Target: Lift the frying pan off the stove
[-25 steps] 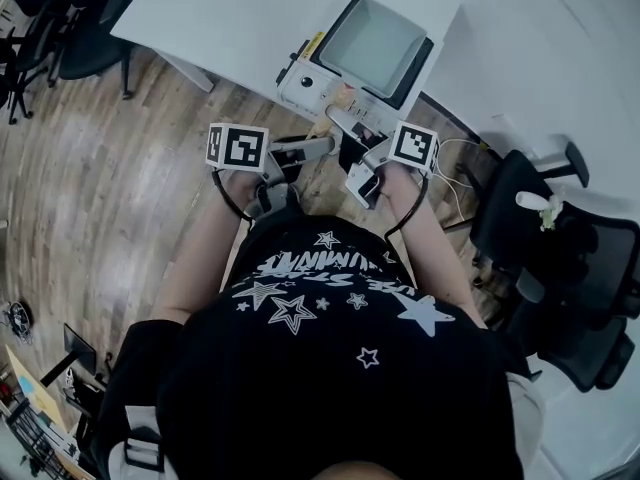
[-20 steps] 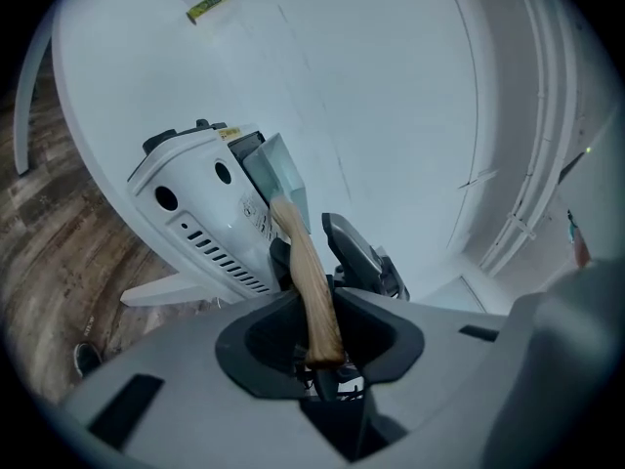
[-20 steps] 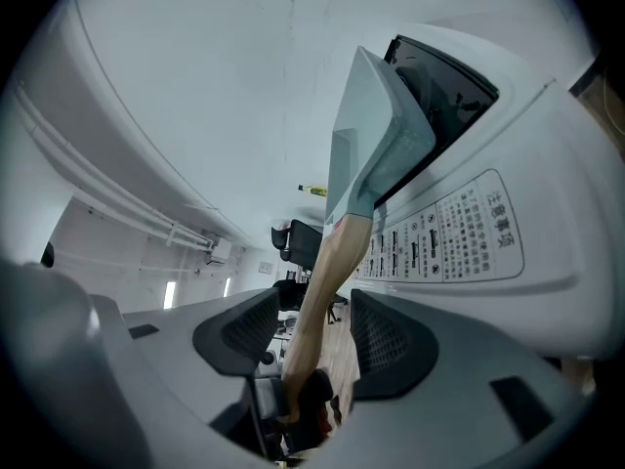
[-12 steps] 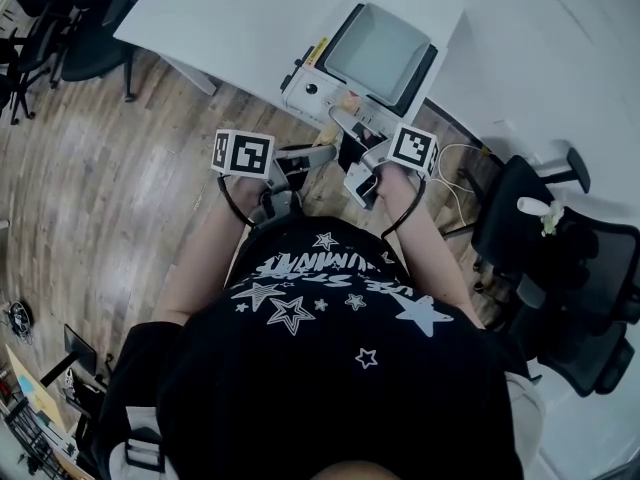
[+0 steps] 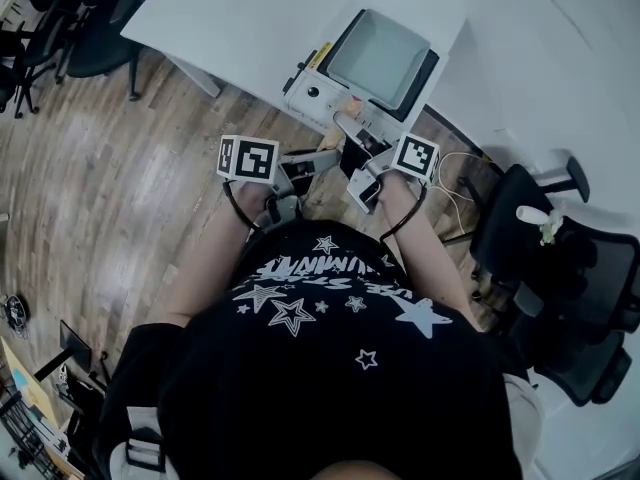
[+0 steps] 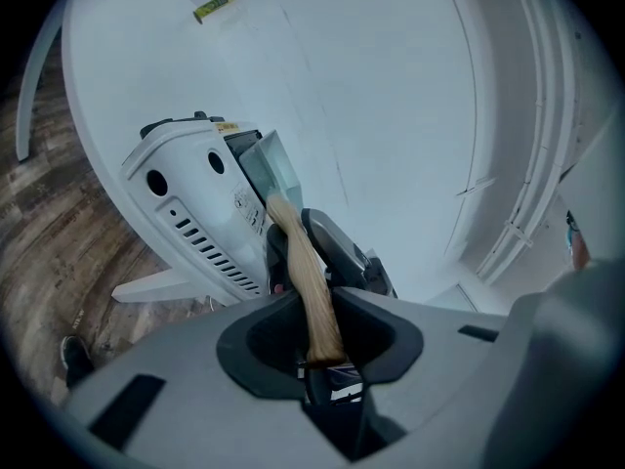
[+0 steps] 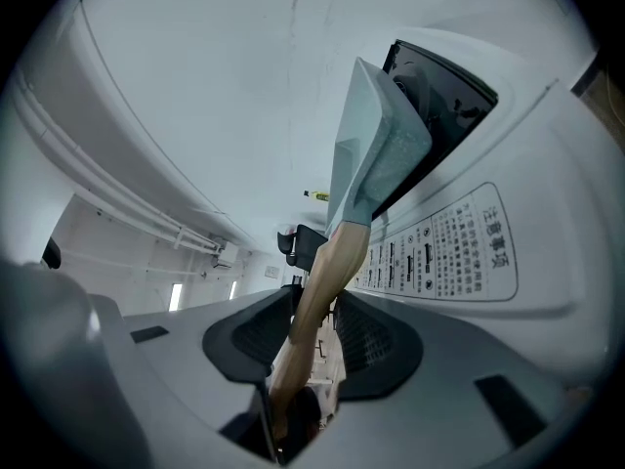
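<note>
Grasp step. Left gripper [image 6: 322, 348] and right gripper [image 7: 314, 345]: jaws have just been closing, both now clamp wooden handle [image 6: 298, 252]. Frying pan [image 5: 380, 54] sits on stove [image 5: 312, 94]. Next: raise together, keep level.

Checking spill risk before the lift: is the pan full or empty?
Empty. The head view shows the pan with a bare grey-green inside and nothing in it.

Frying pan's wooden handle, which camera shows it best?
The left gripper view: the wooden handle runs full length, from its butt end up to the pan. The right gripper view shows it too, but closer and foreshortened. In the head view it is tiny and mostly covered.
</note>
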